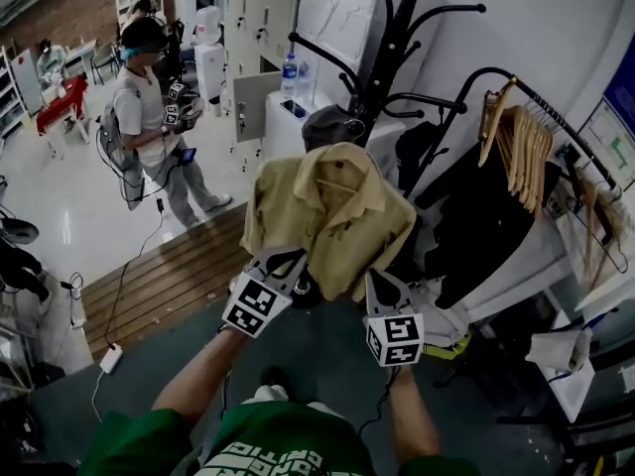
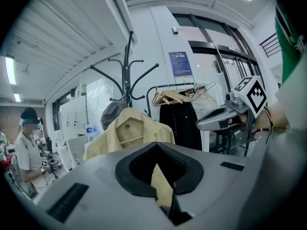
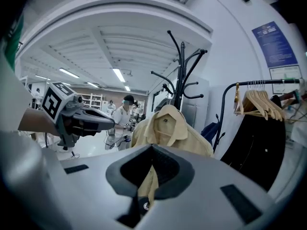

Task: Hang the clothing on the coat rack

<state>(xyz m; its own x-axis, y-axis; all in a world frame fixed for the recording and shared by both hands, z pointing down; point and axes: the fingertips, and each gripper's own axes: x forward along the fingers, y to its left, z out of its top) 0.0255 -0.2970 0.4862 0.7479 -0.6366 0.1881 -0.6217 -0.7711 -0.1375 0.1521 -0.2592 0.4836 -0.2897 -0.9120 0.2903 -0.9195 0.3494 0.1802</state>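
Nearest the lens, the wearer's green top point(image 1: 283, 444) filled the lower edge of the head view. Just beyond it the left tongs point(image 1: 296, 264) and the right tongs point(image 1: 373, 279) were held side by side, well apart from each other. Each was closed tight on the lower edge of a pale yellow shirt point(image 1: 327, 201); the right pair pinched the cloth beside a button. A wooden hanger point(image 2: 130, 139) showed inside the collar. The shirt was spread directly in front of the black coat rack point(image 1: 392, 38), its collar at the pole; whether the hanger rested on a hook could not be told. To the right stood a garment rail point(image 1: 556, 112) with black clothes point(image 1: 476, 216).
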